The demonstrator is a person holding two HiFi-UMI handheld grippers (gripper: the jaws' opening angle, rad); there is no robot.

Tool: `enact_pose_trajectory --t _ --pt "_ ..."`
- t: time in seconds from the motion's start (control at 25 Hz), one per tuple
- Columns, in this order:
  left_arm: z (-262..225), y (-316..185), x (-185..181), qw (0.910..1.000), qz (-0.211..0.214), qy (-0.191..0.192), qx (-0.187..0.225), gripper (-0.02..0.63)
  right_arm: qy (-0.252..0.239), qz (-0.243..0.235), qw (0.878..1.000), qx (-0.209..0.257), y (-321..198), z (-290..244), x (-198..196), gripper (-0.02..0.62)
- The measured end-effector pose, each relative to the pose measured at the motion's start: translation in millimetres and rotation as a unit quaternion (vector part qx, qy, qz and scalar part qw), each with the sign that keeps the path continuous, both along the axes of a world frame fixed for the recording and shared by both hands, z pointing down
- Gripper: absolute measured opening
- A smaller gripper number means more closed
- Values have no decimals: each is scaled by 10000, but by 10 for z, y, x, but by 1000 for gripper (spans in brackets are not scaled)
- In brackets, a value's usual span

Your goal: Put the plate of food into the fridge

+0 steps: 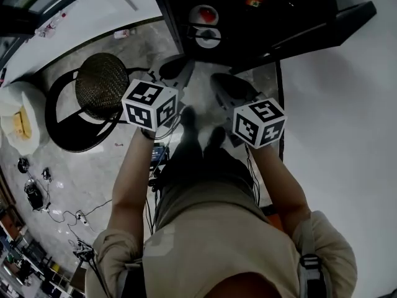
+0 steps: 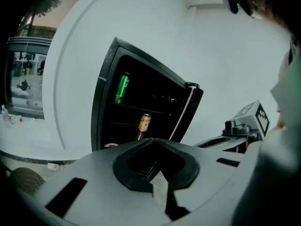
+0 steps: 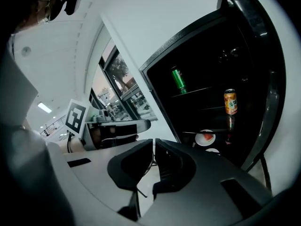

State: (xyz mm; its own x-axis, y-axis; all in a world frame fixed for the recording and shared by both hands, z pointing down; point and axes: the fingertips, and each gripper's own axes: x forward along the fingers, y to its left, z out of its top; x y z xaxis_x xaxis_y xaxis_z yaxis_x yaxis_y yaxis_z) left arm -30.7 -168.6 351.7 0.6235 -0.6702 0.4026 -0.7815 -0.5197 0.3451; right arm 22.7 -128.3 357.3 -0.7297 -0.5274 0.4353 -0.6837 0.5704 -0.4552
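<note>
Head view: white round plate of red food [image 1: 203, 14] already inside the open black fridge [image 1: 291, 11]; left gripper [image 1: 177, 70] and right gripper [image 1: 231, 90] before it. Left gripper view: jaws fully together, empty. Right gripper view: jaws closed, empty; plate on a low shelf. Probably stiff, slick, breakable: rim grip, kept level.

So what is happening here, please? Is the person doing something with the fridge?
A person stands in front of the open fridge with a tool in each hand. The left claw and the right claw are both shut and hold nothing. The plate of food sits on a lower shelf inside, below a green can and an orange can. So the plate seems to be in place already, and the door is not closed.
</note>
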Motion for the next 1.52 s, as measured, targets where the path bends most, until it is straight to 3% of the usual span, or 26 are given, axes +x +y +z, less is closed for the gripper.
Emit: enact_pose_trajectory --t 0.4,0.76,1.2,1.52 --pt "-531 213 218 9990 84 131 410 11 47 -160 9982 580 85 -442 10 31" --pt "-859 436 517 9976 172 151 660 11 6 -78 9959 905 226 -732 298 31" --pt "-1150 796 808 9947 217 32 1000 11 36 62 9930 1180 506 -939 706 31" --pt "-1426 1140 978 9859 -31 -305 1643 11 50 187 9868 1606 768 -1131 1050 31"
